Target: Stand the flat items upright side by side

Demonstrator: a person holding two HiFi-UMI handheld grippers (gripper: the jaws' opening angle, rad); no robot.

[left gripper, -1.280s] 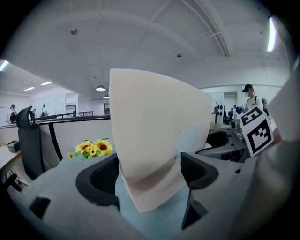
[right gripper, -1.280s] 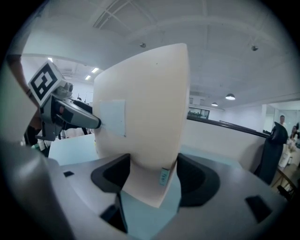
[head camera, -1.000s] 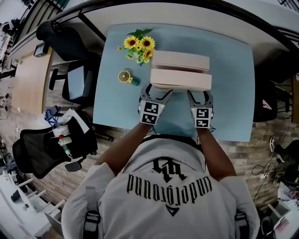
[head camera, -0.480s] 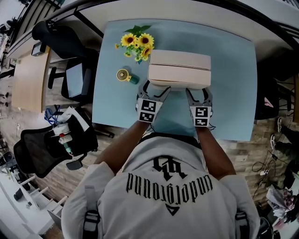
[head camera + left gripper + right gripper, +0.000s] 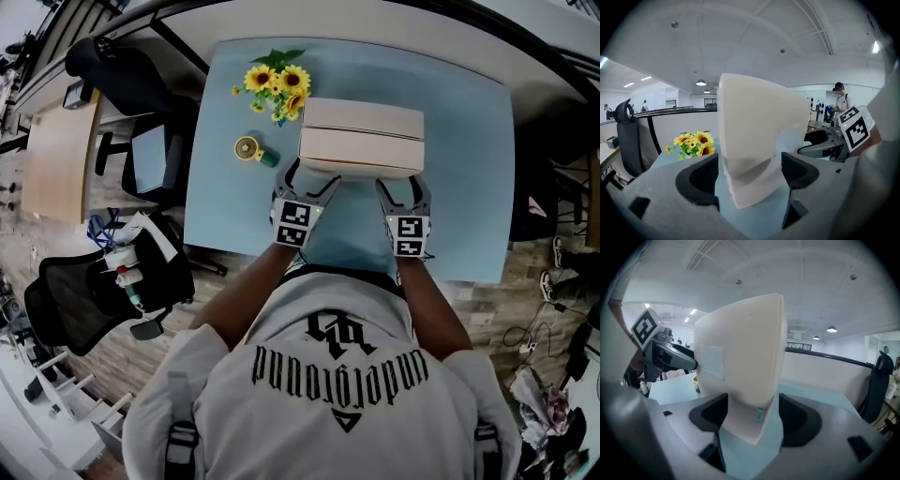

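Two cream flat boxes stand on their long edges side by side on the light-blue table (image 5: 459, 187). The far box (image 5: 364, 117) touches the near box (image 5: 361, 155). My left gripper (image 5: 312, 178) straddles the near box's left end, my right gripper (image 5: 401, 183) its right end. In the left gripper view the near box (image 5: 759, 140) stands between the left gripper's (image 5: 750, 173) jaws with thin gaps at both pads. In the right gripper view the box (image 5: 745, 366) sits between the right gripper's (image 5: 753, 416) opening jaws, clear of both pads.
A bunch of sunflowers (image 5: 278, 86) lies at the table's far left, with a small yellow and green item (image 5: 251, 150) beside it. Office chairs (image 5: 94, 291) stand left of the table. The table's right part is bare.
The near box has moved away from me and closed the gap to the far box. Both grippers followed it forward and have hardly moved in the last half second.
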